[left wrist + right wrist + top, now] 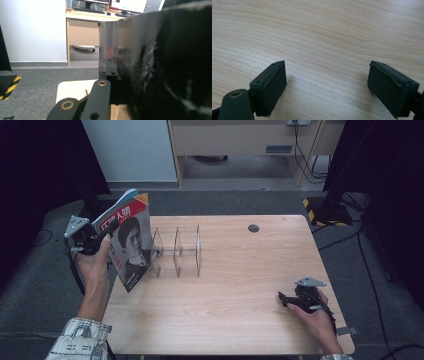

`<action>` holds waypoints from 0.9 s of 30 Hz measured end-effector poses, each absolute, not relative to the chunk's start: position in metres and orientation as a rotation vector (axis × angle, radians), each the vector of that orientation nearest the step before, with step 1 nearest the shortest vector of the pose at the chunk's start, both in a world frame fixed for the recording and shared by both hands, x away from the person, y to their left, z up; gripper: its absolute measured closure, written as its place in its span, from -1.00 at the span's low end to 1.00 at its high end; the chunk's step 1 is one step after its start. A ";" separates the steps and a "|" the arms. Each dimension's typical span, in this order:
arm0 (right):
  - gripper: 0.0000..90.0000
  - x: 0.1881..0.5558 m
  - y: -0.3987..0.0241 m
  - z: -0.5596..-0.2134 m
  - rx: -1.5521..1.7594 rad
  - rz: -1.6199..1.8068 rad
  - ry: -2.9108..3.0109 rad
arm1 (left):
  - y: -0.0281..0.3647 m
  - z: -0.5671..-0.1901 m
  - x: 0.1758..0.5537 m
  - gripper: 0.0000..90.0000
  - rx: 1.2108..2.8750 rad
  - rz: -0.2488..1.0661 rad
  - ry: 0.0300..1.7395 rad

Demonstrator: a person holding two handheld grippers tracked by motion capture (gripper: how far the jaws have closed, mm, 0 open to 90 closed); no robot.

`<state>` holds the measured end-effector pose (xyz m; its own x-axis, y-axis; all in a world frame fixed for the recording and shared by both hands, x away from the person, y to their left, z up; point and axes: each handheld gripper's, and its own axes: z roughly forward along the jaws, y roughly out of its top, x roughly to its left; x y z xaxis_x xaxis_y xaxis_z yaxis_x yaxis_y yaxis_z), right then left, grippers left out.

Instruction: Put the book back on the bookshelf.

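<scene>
Red-and-grey portrait-cover magazine [129, 242] is clamped upright by left gripper [95, 241] at the pale wooden table's [240, 270] left edge, beside clear acrylic divider rack [177, 251]. Right gripper [290, 301] is rested on tabletop, jaws apart.

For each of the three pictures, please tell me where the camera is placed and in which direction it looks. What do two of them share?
High view: above the person's side, looking forward and down on the table; both forearms, left claw gripping the magazine, right claw.
Left gripper view: rides the left claw, facing the far desk; the magazine looms close.
Right gripper view: rides the right claw, looking down at bare wood.
Shared: high and left gripper views both show the magazine.
</scene>
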<state>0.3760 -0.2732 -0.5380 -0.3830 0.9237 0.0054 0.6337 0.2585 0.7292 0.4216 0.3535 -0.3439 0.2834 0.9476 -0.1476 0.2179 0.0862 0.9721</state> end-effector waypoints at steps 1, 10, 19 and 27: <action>-0.65 0.376 -0.273 -0.538 1.413 0.918 2.111 | 0.353 -0.345 0.421 0.92 1.391 0.797 1.175; -0.65 0.376 -0.273 -0.538 1.416 0.919 2.111 | 0.354 -0.348 0.413 0.91 1.341 0.811 1.153; -0.65 0.376 -0.273 -0.538 1.410 0.917 2.110 | 0.358 -0.361 0.411 0.92 1.318 0.801 1.156; -0.65 0.376 -0.273 -0.538 1.412 0.918 2.110 | 0.357 -0.367 0.408 0.91 1.305 0.808 1.129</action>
